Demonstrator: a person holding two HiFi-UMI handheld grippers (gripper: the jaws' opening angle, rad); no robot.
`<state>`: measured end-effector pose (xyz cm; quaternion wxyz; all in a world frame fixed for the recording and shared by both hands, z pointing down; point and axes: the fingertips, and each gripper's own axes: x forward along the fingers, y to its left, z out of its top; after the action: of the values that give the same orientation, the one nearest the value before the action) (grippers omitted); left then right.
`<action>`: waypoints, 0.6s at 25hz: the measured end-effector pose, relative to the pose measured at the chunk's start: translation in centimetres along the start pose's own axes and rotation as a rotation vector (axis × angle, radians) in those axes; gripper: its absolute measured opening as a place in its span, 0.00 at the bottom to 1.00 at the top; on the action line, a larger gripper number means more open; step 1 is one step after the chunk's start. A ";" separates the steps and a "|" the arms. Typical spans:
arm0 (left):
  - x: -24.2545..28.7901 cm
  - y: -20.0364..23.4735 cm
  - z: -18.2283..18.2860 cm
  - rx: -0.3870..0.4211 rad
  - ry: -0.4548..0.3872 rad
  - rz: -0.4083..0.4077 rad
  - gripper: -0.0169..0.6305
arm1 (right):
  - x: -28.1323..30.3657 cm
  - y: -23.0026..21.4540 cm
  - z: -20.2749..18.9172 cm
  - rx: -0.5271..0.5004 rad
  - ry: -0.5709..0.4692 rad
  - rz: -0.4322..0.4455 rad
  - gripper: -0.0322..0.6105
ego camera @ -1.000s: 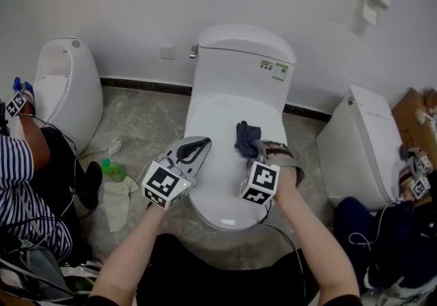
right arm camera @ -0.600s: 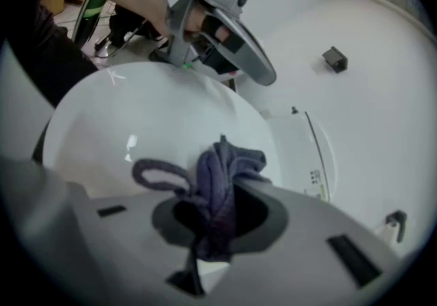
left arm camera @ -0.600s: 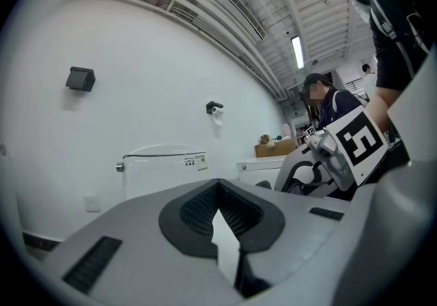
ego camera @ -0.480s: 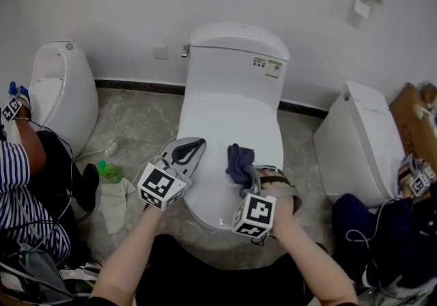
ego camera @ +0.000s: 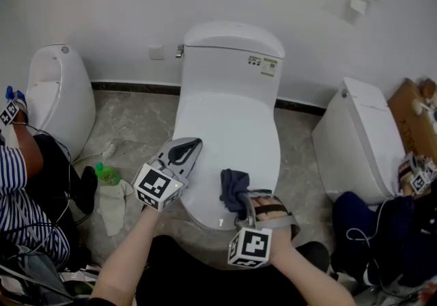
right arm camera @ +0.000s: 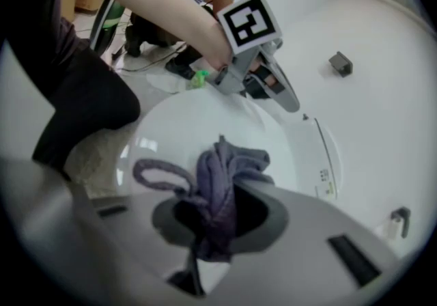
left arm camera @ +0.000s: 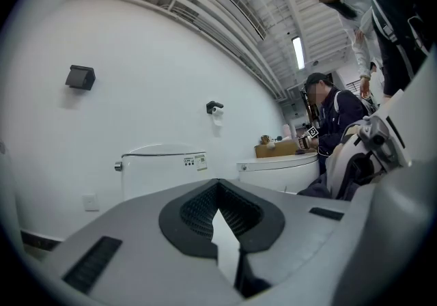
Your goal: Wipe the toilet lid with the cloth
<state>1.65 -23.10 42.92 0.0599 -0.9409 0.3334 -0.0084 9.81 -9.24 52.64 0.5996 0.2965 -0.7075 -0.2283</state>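
My right gripper (ego camera: 240, 203) pinches the bunched cloth (ego camera: 231, 184) at the front edge of the toilet lid (ego camera: 225, 123). My left gripper (ego camera: 186, 150) hangs closed and empty beside its left edge. I judge the wiping underway, not finished.

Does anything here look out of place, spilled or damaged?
Nothing spilled or damaged. The right claw grips the cloth on the toilet lid. Only the floor left of it looks untidy: a green bottle and a crumpled pale rag lie there.
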 end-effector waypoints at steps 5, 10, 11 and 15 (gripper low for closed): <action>0.1 0.0 0.0 0.000 -0.002 -0.001 0.05 | -1.5 2.2 0.4 -0.009 -0.012 0.014 0.18; -0.1 0.0 0.2 -0.009 -0.013 0.005 0.05 | -2.1 1.2 0.7 0.008 -0.042 0.005 0.18; -0.2 -0.1 0.2 -0.008 -0.014 0.005 0.05 | -2.1 0.1 0.7 0.015 -0.048 -0.008 0.18; -1.1 0.3 0.0 -0.010 -0.009 0.016 0.05 | -0.9 -6.6 1.3 0.039 -0.059 -0.092 0.18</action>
<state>0.60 -22.63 42.91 0.0566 -0.9384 0.3408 -0.0022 9.57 -13.39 47.28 0.5613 0.3335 -0.7149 -0.2504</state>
